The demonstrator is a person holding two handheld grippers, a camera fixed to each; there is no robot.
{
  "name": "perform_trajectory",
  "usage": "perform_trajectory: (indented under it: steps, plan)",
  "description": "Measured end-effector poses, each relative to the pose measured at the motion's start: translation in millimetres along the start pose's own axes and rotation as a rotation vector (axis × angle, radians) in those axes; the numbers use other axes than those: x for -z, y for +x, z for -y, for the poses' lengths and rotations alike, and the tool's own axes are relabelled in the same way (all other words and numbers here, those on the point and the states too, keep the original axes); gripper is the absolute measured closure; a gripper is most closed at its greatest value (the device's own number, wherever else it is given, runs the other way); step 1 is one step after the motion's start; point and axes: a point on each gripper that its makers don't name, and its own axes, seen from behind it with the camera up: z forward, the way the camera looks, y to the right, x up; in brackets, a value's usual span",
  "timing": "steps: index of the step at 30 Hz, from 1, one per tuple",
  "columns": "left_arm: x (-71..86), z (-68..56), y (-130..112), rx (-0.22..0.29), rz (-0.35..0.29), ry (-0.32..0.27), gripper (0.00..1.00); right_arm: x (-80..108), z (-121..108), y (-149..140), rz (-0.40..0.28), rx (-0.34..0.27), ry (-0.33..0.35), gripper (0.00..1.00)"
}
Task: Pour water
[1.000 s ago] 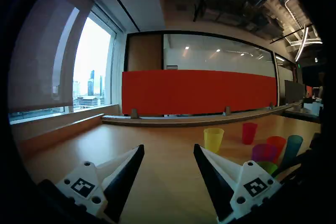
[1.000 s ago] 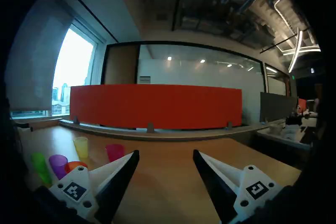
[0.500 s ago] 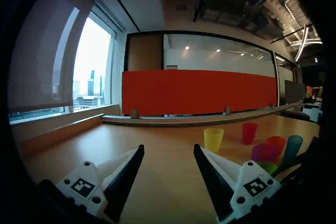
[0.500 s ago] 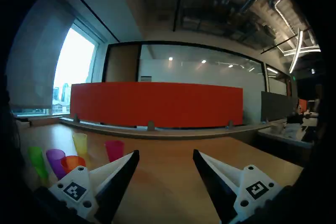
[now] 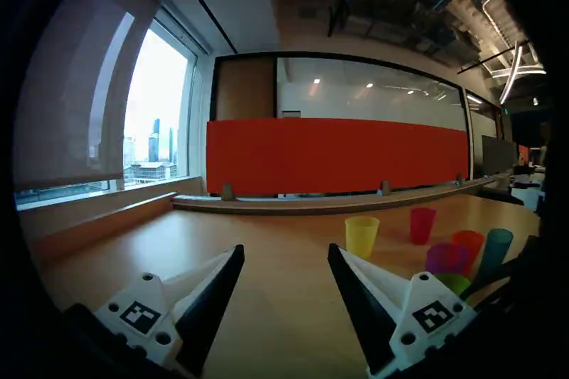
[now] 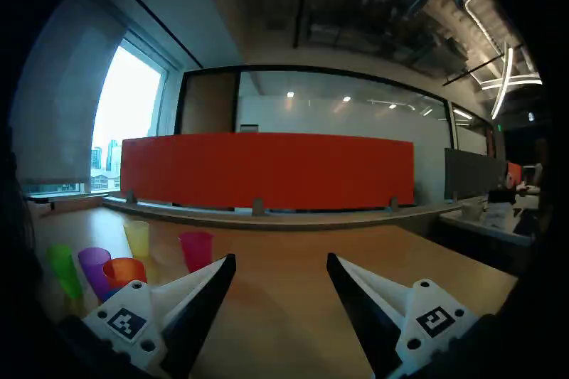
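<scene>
the left gripper (image 5: 285,248) and right gripper (image 6: 281,258) hover over a wooden table (image 5: 284,226), fingers spread apart, holding nothing. the left gripper view has the cups at right: yellow cup (image 5: 361,235), pink cup (image 5: 422,225), orange cup (image 5: 467,244), purple cup (image 5: 445,258), green cup (image 5: 453,282), teal cup (image 5: 496,248). the right gripper view sets the cups far left, a cluttered desk (image 6: 491,226) at right.

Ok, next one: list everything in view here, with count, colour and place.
cups: six, clustered on table: yellow cup, pink-red cup, orange cup, teal cup, purple cup, green cup.
table: one, light wood, foreground of both views.
partition: one, red, along table's far edge.
window: one, bright, left wall.
left tool: one, white with black fingers, open, empty.
right tool: one, white with black fingers, open, empty.
</scene>
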Motion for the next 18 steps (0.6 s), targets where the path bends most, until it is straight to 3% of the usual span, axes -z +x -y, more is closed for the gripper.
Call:
perform_trajectory:
  steps: [18]
  plan:
    - [0.2,-0.2,0.2,0.000,0.000,0.000,0.13,-0.2,-1.2,-4.7,0.019,-0.020,0.008,0.01]
